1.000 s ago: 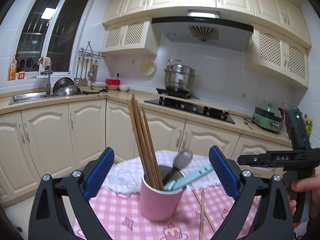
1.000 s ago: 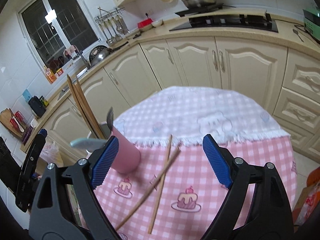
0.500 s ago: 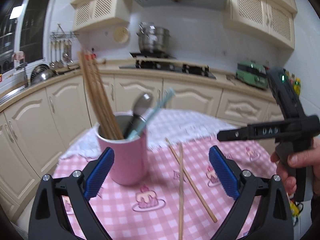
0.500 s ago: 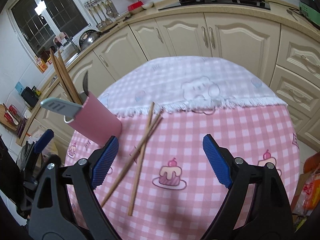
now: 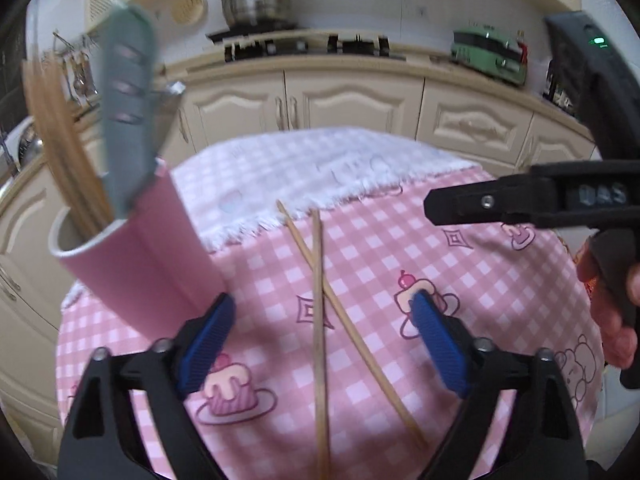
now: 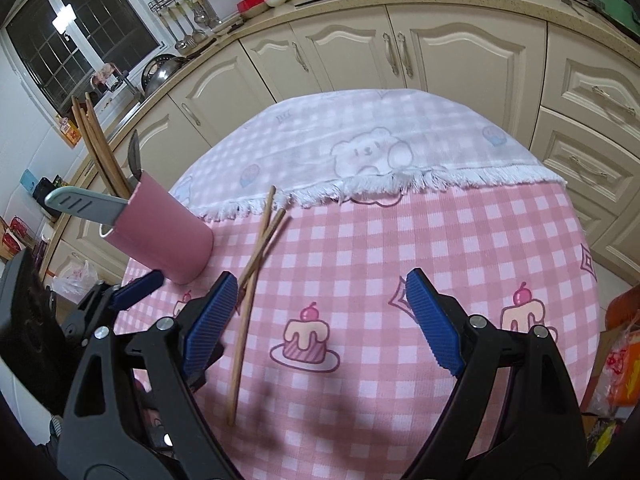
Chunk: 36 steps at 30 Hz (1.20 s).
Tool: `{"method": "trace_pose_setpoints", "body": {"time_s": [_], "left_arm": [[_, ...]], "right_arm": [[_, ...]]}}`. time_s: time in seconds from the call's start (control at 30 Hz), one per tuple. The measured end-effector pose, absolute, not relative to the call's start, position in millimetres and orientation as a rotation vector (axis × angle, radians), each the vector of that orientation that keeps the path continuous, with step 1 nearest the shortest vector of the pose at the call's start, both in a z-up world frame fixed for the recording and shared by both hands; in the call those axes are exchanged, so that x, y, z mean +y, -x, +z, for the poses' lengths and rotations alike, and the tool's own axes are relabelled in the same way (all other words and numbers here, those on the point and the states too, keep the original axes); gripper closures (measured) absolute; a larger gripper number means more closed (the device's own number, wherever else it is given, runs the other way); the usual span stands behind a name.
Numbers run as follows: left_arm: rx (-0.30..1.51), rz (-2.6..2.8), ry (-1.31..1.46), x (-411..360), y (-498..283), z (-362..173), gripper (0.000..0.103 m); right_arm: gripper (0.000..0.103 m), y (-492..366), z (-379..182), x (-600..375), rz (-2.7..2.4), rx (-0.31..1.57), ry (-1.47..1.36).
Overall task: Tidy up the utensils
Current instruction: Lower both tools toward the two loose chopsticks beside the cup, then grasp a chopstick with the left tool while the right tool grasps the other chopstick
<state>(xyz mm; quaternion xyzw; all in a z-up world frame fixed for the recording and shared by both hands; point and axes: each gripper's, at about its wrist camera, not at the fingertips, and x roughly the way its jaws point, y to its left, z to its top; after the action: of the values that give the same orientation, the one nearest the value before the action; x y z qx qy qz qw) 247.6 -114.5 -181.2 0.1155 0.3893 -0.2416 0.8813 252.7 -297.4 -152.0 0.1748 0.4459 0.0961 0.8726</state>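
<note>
Two loose wooden chopsticks (image 5: 318, 280) lie crossed on the pink checked tablecloth (image 5: 480, 280). My left gripper (image 5: 322, 320) hovers over them, pointing steeply down. Its jaws are closing, with the chopsticks between and below the blue pads, untouched. A pink cup (image 5: 136, 256) at the left holds several chopsticks, a spoon and a grey-handled knife (image 5: 128, 100). My right gripper (image 6: 320, 292) is open over bare cloth, just right of the chopsticks (image 6: 256, 256) and the cup (image 6: 164, 236). One left gripper pad (image 6: 138, 288) shows beside the cup.
A white fringed cloth with a bear (image 6: 360, 148) covers the far half of the round table. Cream cabinets (image 6: 460, 52) and a counter with a hob ring the table. An orange bag (image 6: 624, 360) sits by the right edge. A hand (image 5: 612, 312) holds the right gripper.
The left gripper swung down and to the right, from facing the cup to hovering over the loose chopsticks, and its jaws narrowed a little. The right gripper sank slightly toward the table.
</note>
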Motion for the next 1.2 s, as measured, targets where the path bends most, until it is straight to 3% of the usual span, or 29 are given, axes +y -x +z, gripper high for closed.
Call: {"method": "trace_pose_setpoints", "body": {"time_s": [0.13, 0.23, 0.3, 0.37, 0.47, 1.1, 1.17, 1.2], "left_arm": [[0.88, -0.494, -0.215, -122.8, -267.1, -192.3, 0.032], [0.935, -0.494, -0.195, -127.6, -281.3, -200.9, 0.046], [0.961, -0.498, -0.186, -129.5, -286.8, -206.3, 0.069], [0.967, -0.492, -0.168, -127.2, -288.9, -208.4, 0.083], [0.972, -0.495, -0.128, -122.1, -289.5, -207.8, 0.094], [0.933, -0.458, -0.032, -95.2, -287.4, -201.5, 0.098], [0.911, -0.483, -0.035, -95.6, -283.6, -197.8, 0.096], [0.907, -0.5, -0.035, -96.8, -282.8, -196.4, 0.088]], "right_arm": [[0.018, -257.0, -156.9, -300.4, 0.198, 0.945, -0.371], [0.018, -260.3, -160.5, -302.2, 0.194, 0.955, -0.374], [0.018, -262.8, -163.0, -303.0, 0.195, 0.962, -0.372], [0.018, -265.3, -165.8, -301.3, 0.199, 0.973, -0.363], [0.018, -269.8, -169.7, -295.6, 0.213, 0.987, -0.339], [0.018, -299.4, -181.8, -257.6, 0.216, 1.059, -0.215], [0.018, -299.2, -183.6, -259.2, 0.212, 1.062, -0.222], [0.018, -299.3, -184.4, -260.6, 0.208, 1.064, -0.225]]}}
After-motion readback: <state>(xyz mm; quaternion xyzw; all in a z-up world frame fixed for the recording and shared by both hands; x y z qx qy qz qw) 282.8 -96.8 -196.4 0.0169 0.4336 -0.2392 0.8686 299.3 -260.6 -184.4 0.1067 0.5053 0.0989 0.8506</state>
